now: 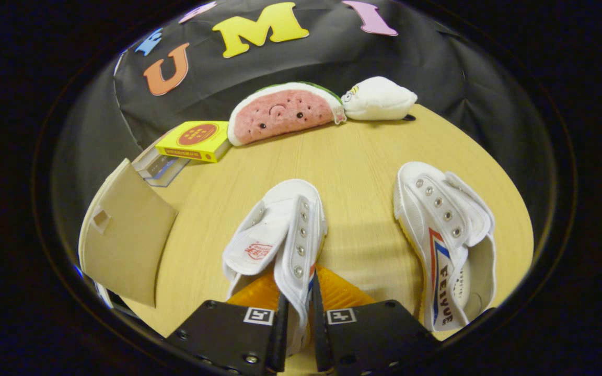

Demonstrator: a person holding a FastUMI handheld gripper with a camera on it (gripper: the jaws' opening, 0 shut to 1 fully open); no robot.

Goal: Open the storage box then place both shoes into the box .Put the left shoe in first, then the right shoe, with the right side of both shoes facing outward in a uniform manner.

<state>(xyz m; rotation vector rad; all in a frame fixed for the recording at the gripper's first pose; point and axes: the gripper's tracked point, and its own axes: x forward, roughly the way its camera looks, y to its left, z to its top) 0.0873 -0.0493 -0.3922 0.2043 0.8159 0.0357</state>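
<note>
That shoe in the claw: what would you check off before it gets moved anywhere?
1. Claw clamped on the near shoe: ok, both fingers press its side.
2. Box lid open: ok, flap stands raised.
3. Inside of the box free: cannot tell.
4. This is the left shoe: cannot tell.
5. Other shoe out of the way: ok, lying apart on the table.

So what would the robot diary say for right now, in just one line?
gripper: shut on left shoe side wall | right shoe: on table | box flap: open | stage: first shoe gripped
</note>
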